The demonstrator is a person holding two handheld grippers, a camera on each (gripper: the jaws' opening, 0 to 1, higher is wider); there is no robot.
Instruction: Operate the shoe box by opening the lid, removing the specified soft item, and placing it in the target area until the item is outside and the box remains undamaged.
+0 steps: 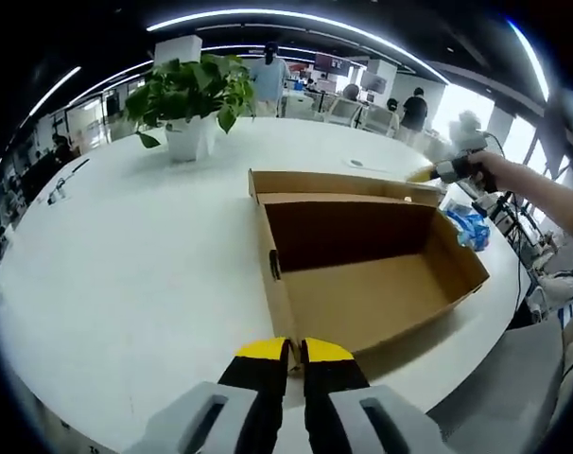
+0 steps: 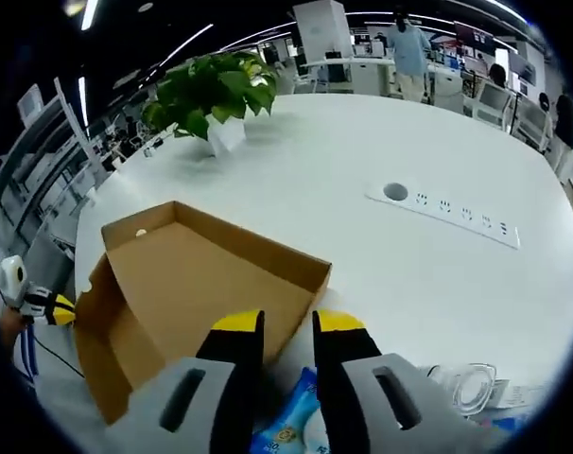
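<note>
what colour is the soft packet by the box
Blue with white, the soft packet, best in the right gripper view.

My jaw tips are yellow over black on grey bodies. Shoe box plain brown cardboard, table white, plant green in white pot, soft pack blue.

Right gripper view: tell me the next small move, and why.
Probably lift the right gripper straight up and away. The blue soft packet already lies outside the cardboard shoe box, beside it on the white table. The box looks empty, and the jaws stand apart over the packet, apparently not gripping it.
</note>
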